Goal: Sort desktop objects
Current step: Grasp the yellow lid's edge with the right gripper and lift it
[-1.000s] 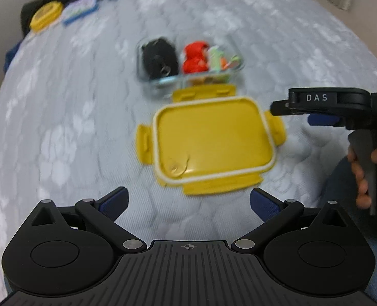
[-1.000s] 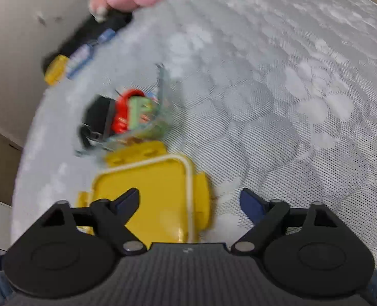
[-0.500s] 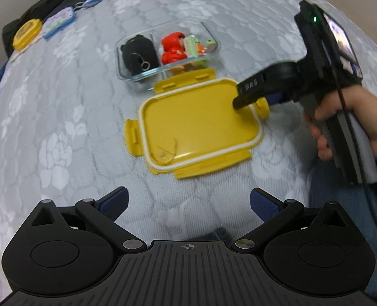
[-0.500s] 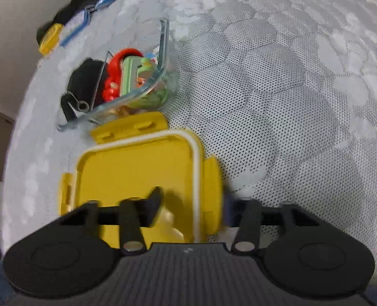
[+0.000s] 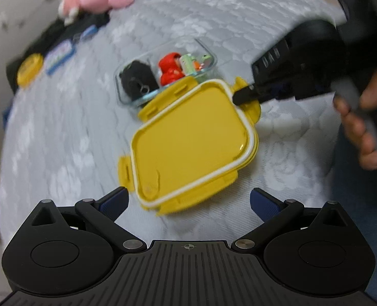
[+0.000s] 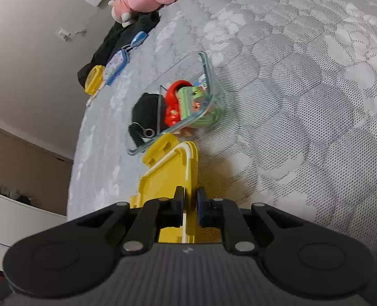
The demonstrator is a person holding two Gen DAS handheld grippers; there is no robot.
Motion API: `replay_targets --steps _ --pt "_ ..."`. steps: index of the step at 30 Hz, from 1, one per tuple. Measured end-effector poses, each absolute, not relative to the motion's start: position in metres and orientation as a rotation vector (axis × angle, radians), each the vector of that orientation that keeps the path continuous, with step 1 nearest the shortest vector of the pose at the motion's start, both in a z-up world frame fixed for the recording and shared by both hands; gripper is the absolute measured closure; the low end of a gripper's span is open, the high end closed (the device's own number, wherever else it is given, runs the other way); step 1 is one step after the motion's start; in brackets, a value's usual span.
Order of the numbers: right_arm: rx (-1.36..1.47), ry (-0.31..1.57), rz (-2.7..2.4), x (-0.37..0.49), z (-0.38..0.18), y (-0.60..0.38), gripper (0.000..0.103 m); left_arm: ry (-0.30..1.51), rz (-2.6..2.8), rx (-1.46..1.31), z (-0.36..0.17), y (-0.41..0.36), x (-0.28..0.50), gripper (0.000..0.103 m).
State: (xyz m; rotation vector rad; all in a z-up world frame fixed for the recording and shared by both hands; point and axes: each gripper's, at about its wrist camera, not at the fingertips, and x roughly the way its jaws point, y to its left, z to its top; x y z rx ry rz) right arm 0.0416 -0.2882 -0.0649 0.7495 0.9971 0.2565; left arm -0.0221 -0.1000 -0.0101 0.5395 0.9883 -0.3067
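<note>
Nearest us, our left gripper [image 5: 188, 199] hangs wide open, holding nothing. Our right gripper [image 6: 190, 205] pinches the yellow lid [image 5: 191, 137] — its long axis running toward the glass container [image 5: 162, 76] touching its far edge.

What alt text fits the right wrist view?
The right gripper is shut on the edge of a yellow plastic container lid. Just beyond it, a clear glass container of small items sits on grey patterned fabric.
</note>
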Motion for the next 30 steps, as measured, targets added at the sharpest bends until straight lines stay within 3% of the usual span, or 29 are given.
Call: replay_targets --steps 17,18,19,20,21,22,24,27,28,30 --pt "0.864 0.948 0.366 0.029 -0.045 -0.271 0.084 0.653 -0.213 0.884 -0.057 -0.148 -0.012 0.001" --pt "0.865 0.941 0.371 0.029 -0.045 -0.271 0.084 0.654 -0.217 0.895 -0.057 -0.147 -0.011 0.009" --pt "0.866 0.933 0.376 0.029 -0.045 -0.271 0.084 0.658 -0.225 0.909 -0.058 -0.145 -0.010 0.032" --pt "0.868 0.926 0.380 0.029 -0.046 -0.272 0.084 0.676 -0.245 0.919 -0.059 -0.144 -0.008 0.043" --pt "0.874 0.920 0.384 0.028 -0.047 -0.272 0.083 0.701 -0.257 0.913 -0.059 -0.143 -0.005 0.060" --pt "0.886 0.915 0.386 0.028 -0.049 -0.274 0.083 0.726 -0.266 0.905 -0.059 -0.141 -0.002 0.068" --pt "0.911 0.898 0.377 0.028 -0.051 -0.277 0.082 0.766 -0.280 0.884 -0.057 -0.136 0.003 0.070" --pt "1.016 0.825 0.360 0.022 -0.055 -0.290 0.062 0.798 -0.293 0.824 -0.046 -0.127 0.012 0.072" --pt "1.060 0.797 0.349 0.020 -0.057 -0.298 0.051 0.806 -0.290 0.790 -0.039 -0.122 0.016 0.074" --pt "1.135 0.751 0.326 0.018 -0.061 -0.311 0.046 0.821 -0.285 0.713 -0.025 -0.113 0.024 0.075"
